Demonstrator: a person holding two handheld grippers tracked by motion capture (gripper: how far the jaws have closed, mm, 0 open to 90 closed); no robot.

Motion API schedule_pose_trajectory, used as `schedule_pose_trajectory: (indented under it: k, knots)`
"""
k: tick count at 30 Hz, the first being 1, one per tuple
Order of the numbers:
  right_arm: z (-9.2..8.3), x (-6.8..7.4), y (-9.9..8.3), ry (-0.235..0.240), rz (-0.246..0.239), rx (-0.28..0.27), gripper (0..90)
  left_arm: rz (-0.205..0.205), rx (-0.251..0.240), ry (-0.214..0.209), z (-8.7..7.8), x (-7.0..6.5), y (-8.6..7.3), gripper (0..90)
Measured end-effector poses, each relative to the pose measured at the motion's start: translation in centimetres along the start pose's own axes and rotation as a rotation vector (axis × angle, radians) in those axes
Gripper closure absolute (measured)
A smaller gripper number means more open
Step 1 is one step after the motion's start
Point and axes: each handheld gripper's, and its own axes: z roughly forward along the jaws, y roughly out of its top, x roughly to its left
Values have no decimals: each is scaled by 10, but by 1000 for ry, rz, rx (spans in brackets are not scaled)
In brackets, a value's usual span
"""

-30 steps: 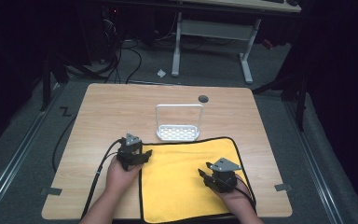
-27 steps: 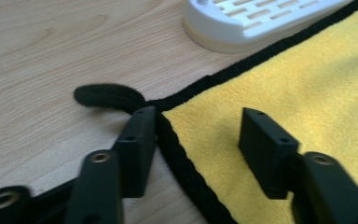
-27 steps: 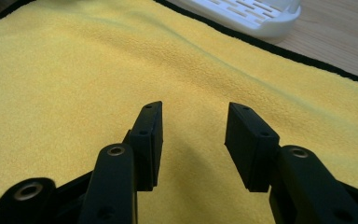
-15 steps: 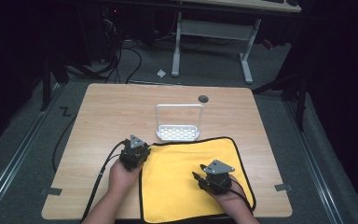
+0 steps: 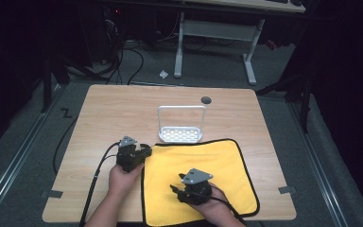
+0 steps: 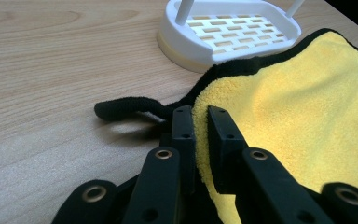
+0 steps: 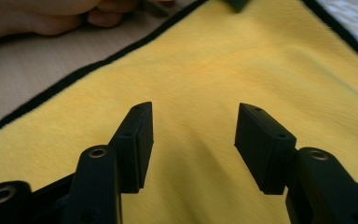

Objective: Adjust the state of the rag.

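Pinching the near-left corner of the yellow cloth (image 6: 303,116), the left gripper (image 6: 200,122) has its jaws drawn almost together with a fold of the fabric between them, right beside the black hanging loop (image 6: 126,108) that trails off onto the bare table (image 6: 51,70). Just beyond that gripper the cloth's black-bound edge runs up to, and seems to touch, the base of the white slotted soap dish (image 6: 228,35), though the edge may only lie against it rather than under it.

The right gripper (image 7: 193,140) hangs released, jaws spread wide, low over the middle of the cloth with plain yellow pile straight ahead and nothing between its jaws. Past it, the black hem crosses toward the person's left hand (image 7: 51,16).

From above, the cloth (image 5: 212,170) lies flat under and between both grippers, the left gripper (image 5: 132,153) at its far-left corner, the right gripper (image 5: 194,187) nearer the person.

Judging by the plush nap, it is light, limp and grippy, not fragile; it will sag and drag, so corners or the stitched hem look like the surest holds.
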Motion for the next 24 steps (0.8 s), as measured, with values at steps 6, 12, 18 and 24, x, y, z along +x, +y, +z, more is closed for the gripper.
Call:
schedule_pose_trajectory:
  k: [6, 12, 18, 24]
  knots:
    - [26, 29, 13, 64, -53, 21, 437, -5, 0, -3, 0, 1, 0, 814]
    - [44, 48, 20, 109, -55, 50, 412, -6, 1, -2, 0, 1, 0, 810]
    - [54, 62, 27, 136, -68, 55, 393, -9, 3, -2, 0, 1, 0, 810]
    - [53, 64, 26, 104, -102, 58, 487, -3, 5, 0, 0, 0, 0, 808]
